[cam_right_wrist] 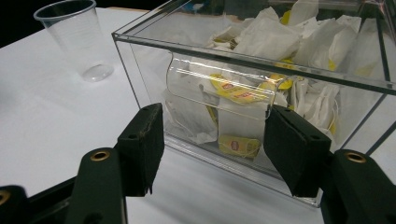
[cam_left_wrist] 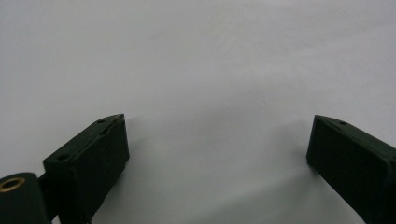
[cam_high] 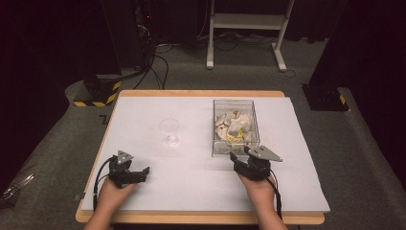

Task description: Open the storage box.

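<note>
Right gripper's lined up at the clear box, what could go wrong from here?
1. The right gripper is open at the near wall of the clear box; pushing ahead may slide the box instead of reaching the tea bags.
2. The bags lie tangled; a grab might lift several at once.
3. The plastic cup stands upright, empty and looks light; a sweep past it could tip it.

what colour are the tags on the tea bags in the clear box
Yellow with a red logo on the tea bag tags in the clear box; the right gripper view shows it best.
</note>
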`<action>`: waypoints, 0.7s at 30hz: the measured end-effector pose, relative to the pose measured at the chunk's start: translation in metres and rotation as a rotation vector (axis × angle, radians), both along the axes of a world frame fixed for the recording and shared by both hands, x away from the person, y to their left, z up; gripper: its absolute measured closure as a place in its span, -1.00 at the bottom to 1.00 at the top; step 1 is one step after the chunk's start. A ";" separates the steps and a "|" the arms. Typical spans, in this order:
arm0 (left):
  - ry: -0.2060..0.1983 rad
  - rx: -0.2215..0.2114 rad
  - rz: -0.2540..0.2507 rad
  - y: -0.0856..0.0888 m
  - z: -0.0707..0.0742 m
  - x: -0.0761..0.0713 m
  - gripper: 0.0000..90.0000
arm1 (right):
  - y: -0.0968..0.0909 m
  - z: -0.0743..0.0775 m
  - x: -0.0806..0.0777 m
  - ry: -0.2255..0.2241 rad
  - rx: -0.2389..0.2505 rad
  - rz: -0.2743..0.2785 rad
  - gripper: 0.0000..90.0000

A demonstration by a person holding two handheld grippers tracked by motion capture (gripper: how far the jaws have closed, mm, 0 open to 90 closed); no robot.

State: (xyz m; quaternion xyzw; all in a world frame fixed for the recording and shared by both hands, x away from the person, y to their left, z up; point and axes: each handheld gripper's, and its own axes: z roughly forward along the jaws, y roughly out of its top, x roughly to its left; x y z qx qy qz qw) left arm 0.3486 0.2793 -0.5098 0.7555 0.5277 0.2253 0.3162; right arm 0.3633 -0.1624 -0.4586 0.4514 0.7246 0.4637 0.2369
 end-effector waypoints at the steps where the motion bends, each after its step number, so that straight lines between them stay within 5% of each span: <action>1: -0.001 0.004 -0.002 0.000 0.000 0.000 -0.87 | 0.000 0.000 -0.001 -0.001 0.000 0.000 -0.14; 12: -0.001 0.002 0.000 0.000 0.000 0.000 -0.87 | -0.002 0.000 -0.009 -0.012 -0.016 0.001 -0.13; 21: 0.000 -0.001 0.001 0.000 0.000 0.000 -0.87 | -0.002 -0.002 0.002 0.002 -0.025 -0.022 -0.16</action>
